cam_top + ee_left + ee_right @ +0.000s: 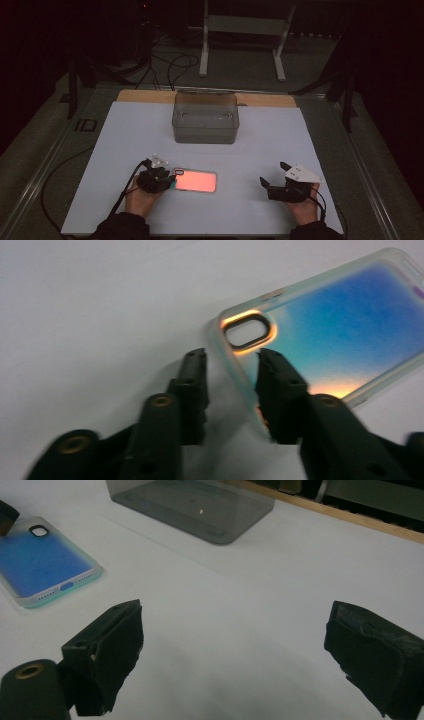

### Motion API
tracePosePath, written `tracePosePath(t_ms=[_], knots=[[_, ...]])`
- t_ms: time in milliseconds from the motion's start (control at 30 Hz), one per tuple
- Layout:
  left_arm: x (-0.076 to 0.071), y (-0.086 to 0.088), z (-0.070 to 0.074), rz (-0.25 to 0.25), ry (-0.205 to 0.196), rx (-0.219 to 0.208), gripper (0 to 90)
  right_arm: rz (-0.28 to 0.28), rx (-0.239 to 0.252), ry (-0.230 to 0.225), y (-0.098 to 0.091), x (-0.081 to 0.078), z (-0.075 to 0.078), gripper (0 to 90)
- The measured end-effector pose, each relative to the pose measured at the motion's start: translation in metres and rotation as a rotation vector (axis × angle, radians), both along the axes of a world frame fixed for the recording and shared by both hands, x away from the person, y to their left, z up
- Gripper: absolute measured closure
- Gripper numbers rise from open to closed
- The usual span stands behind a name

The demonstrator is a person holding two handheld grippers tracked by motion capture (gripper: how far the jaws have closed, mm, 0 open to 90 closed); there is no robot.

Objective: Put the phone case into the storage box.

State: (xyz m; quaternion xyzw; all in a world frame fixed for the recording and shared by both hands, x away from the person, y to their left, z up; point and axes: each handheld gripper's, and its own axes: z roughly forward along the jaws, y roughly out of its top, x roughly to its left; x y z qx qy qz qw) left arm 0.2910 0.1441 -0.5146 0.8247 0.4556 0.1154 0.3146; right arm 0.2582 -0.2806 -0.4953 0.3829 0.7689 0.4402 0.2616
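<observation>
A translucent phone case [195, 181] lies flat on the white sheet [115, 145], glowing orange-pink in the high view and blue in the gripper views [345, 320] [45, 562]. Its camera cutout [248, 330] is at the left end. My left gripper [171, 181] [231, 354] sits at that end, jaws narrowly apart. The case's end rim runs between them: one jaw rests over the case, while a gap shows between the other jaw and the rim. My right gripper [272, 173] [235, 620] stands wide open over bare sheet to the right of the case, holding nothing.
A smoky clear plastic box [205, 118] [195, 505] stands at the back middle of the sheet. A wooden strip [145, 96] edges the table behind it. Cables and a metal stand [245, 30] lie on the floor beyond.
</observation>
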Motion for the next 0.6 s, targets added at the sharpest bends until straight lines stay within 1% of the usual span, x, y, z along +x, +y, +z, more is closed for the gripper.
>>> tracePosePath(t_ms=[67,100,233,333,433,533,600], knots=[[0.0010,-0.0020,0.0002,0.004,0.011,-0.009,76.4,0.000,0.001,-0.001,0.0001,-0.0002,0.0002,9.1],[0.0015,-0.0027,0.0007,0.012,0.017,-0.004,78.6,0.000,0.002,-0.001,0.0001,-0.0002,0.0002,9.1],[0.0037,-0.0039,0.0022,0.041,0.047,-0.002,80.8,0.001,-0.001,0.001,0.0004,0.0001,0.0000,9.1],[0.0047,-0.0052,0.0034,0.055,0.056,0.007,82.7,0.000,0.000,0.001,0.0004,0.0000,-0.0001,9.1],[0.0066,-0.0051,0.0040,0.067,0.058,0.016,87.2,0.001,-0.001,0.001,0.0004,0.0002,-0.0001,9.1],[0.0082,-0.0036,0.0041,0.070,0.070,0.002,88.0,0.001,0.002,0.003,0.0005,0.0002,0.0000,9.1],[0.0089,-0.0025,0.0039,0.064,0.065,-0.003,88.4,0.001,0.010,0.006,0.0008,0.0000,0.0006,9.1]])
